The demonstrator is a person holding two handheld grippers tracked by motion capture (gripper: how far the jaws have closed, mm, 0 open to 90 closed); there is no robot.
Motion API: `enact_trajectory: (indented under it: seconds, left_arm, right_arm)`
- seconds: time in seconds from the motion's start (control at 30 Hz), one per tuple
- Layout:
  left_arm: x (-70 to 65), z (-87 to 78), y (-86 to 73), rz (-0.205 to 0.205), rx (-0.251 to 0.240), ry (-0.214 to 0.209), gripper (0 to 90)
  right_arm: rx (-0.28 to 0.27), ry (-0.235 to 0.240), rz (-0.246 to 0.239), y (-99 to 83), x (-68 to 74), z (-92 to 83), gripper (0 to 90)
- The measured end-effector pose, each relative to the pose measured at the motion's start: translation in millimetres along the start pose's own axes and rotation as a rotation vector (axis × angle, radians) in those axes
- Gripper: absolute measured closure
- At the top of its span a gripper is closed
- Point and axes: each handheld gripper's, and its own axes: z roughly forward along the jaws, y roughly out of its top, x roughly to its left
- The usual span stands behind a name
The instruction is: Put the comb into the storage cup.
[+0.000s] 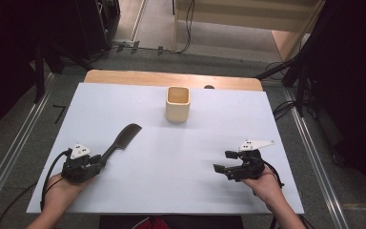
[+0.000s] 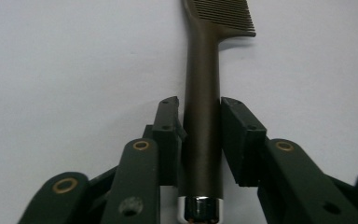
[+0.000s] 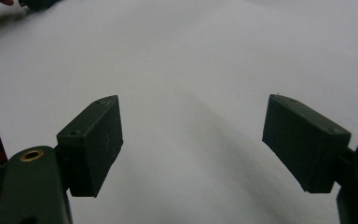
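Observation:
A dark brown comb (image 1: pixel 124 137) lies on the white table sheet (image 1: pixel 181 157), teeth pointing away to the upper right. Its handle (image 2: pixel 203 140) runs between the jaws of my left gripper (image 1: pixel 101 160), and both pads (image 2: pixel 168 135) rest against its sides, so the gripper is shut on it. The handle's shiny metal end cap (image 2: pixel 200 210) sits deep between the jaws. My right gripper (image 1: pixel 223 161) rests near the front right of the sheet, pointing left. Its jaws stand wide open (image 3: pixel 193 126) with bare sheet between them.
A cream square cup (image 1: pixel 177 104) stands upright at the far middle of the sheet. The wooden table edge (image 1: pixel 124 76) shows behind it. Grey floor, metal rails and cables surround the table.

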Motion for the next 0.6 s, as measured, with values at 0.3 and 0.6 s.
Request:
enact_trajectory:
  seconds: [0.3, 0.6]
  left_arm:
    - [3.8, -0.4, 3.7, -0.064, 0.021, -0.039, 73.4]
    - [10.8, -2.7, 6.6, -0.14, 0.035, -0.089, 73.7]
  right_arm:
    - [0.001, 0.002, -0.002, -0.1, -0.1, 0.2, 18.4]
    - [0.0, 0.001, -0.002, -0.3, -0.6, 0.0, 18.3]
